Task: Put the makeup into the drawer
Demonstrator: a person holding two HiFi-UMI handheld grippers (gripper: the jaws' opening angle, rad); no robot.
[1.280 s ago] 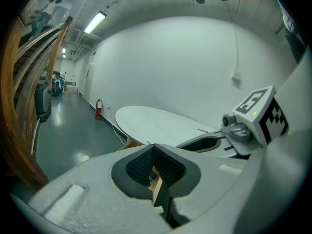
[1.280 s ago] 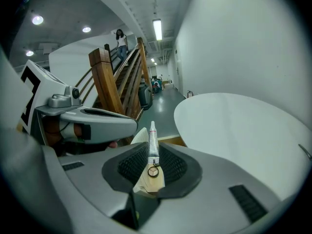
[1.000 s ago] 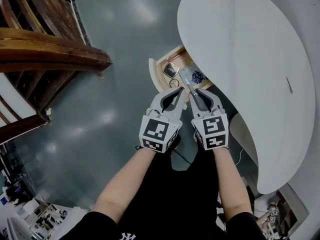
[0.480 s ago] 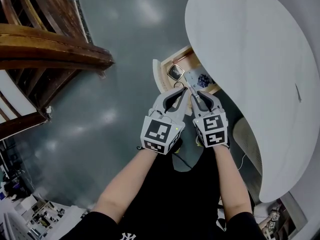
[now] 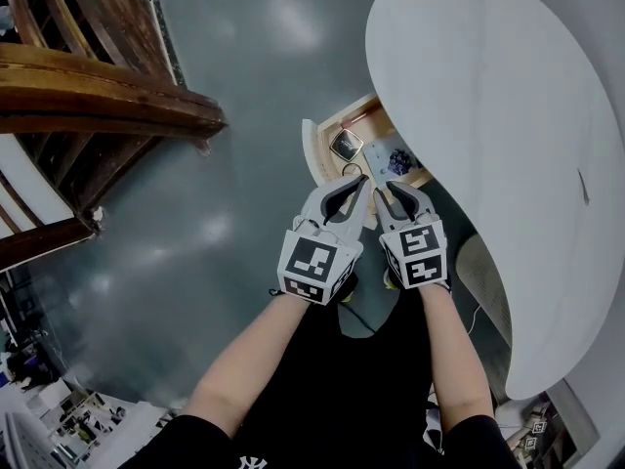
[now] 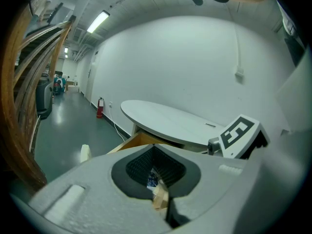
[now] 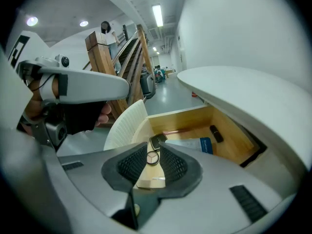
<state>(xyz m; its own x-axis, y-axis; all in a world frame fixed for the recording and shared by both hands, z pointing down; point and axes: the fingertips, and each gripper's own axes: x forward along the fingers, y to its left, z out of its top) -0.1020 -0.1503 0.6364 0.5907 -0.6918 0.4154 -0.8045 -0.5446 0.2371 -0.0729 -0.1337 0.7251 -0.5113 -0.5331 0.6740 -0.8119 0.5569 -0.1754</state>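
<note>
The wooden drawer (image 5: 327, 125) stands pulled out from under the white oval table (image 5: 488, 96). In it lie a white tube with a blue label (image 7: 195, 144), a dark square compact (image 7: 157, 141), a dark lipstick (image 7: 216, 133) and a small round ring-shaped piece (image 7: 152, 158). My right gripper (image 7: 152, 152) hovers over the drawer's near end; its jaws have just been opening and nothing is pressed between the pads. My left gripper (image 5: 356, 179) hangs beside it, shut and empty. Through its jaws only a sliver of the drawer shows (image 6: 154, 179).
The drawer's ribbed white front (image 7: 126, 126) curves at the left of the opening. The table top overhangs the drawer's right side. A wooden staircase (image 5: 88, 96) rises at the left across grey floor (image 5: 225, 57). A pen-like item (image 5: 583, 186) lies on the table.
A second ago the white tube stuck out from my right gripper's tips. Now it lies in the drawer and those jaws stand apart. The left gripper has stayed put.
</note>
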